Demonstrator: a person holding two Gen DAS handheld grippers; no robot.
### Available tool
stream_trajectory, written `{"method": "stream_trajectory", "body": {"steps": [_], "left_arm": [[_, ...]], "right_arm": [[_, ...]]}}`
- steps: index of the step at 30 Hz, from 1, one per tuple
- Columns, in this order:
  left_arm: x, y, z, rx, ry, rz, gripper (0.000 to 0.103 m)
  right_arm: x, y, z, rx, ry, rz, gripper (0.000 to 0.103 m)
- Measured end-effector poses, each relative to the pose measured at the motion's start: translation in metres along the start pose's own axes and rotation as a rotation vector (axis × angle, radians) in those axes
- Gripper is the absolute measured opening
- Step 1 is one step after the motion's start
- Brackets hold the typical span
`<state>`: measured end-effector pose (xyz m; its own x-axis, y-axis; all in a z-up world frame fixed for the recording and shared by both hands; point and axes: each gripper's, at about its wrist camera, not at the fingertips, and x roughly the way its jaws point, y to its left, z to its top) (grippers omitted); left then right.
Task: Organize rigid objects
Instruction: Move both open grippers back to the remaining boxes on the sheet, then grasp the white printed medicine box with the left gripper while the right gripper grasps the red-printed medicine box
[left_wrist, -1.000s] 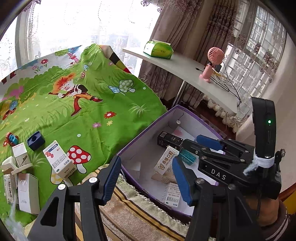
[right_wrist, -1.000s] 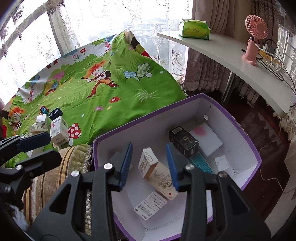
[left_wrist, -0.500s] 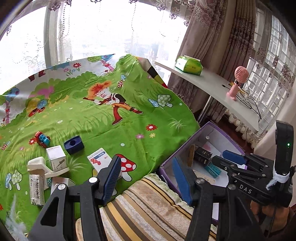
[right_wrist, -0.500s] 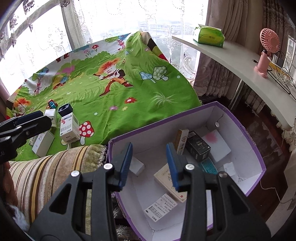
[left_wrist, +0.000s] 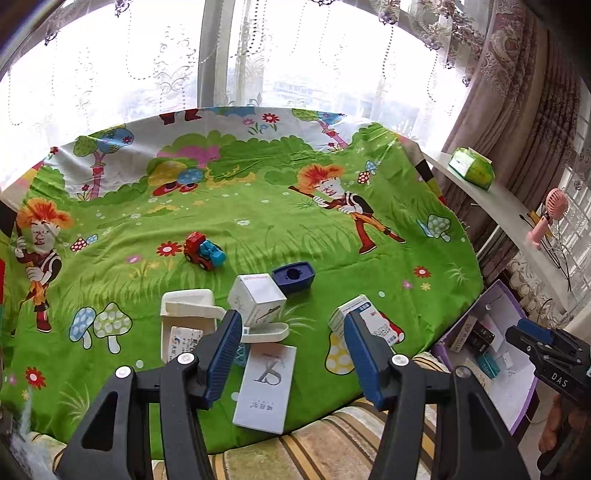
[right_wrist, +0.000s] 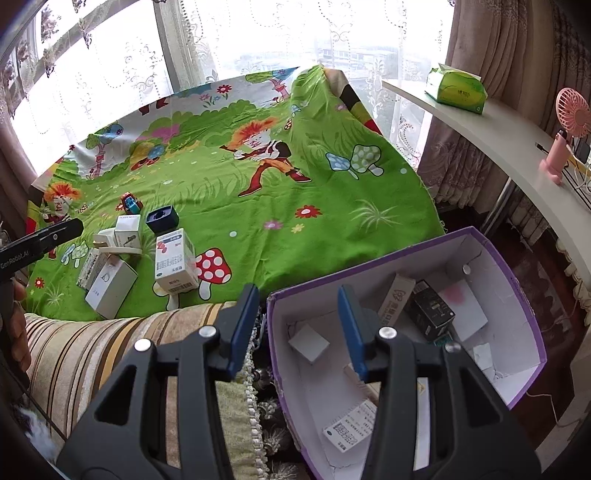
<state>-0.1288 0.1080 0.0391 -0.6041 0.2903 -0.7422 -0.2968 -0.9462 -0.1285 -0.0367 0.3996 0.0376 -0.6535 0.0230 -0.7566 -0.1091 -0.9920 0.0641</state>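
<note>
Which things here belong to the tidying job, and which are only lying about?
Job: purple box; toy car; navy holder; white cube box; medicine box.
Lying about: tissue pack; pink fan; striped cushion.

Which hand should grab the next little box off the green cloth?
Left. The left hand-held gripper is open and empty, right over the boxes on the green cloth, with the flat white box between its fingers. The right hand-held gripper is open over the purple box.
</note>
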Motion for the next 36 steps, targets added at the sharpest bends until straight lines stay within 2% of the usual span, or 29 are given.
{"method": "stream_trajectory", "body": {"steps": [6, 11, 18, 27, 36], "left_arm": [[0.02, 0.053, -0.014, -0.103, 0.113, 0.105, 0.059], [0.032, 0.078, -0.027, -0.155, 0.173, 0.129, 0.059], [0.052, 0.08, -0.038, -0.145, 0.23, 0.149, 0.058], [0.065, 0.083, -0.043, -0.138, 0.268, 0.16, 0.058], [0.075, 0.085, -0.046, -0.133, 0.3, 0.169, 0.039]], "right_arm": [[0.014, 0.033, 0.009, -0.053, 0.016, 0.045, 0.052], [0.032, 0.063, 0.015, -0.096, 0.049, 0.084, 0.055], [0.064, 0.103, 0.019, -0.17, 0.108, 0.114, 0.057], [0.099, 0.135, 0.018, -0.276, 0.175, 0.096, 0.057], [0.126, 0.149, 0.017, -0.329, 0.237, 0.082, 0.057]]}}
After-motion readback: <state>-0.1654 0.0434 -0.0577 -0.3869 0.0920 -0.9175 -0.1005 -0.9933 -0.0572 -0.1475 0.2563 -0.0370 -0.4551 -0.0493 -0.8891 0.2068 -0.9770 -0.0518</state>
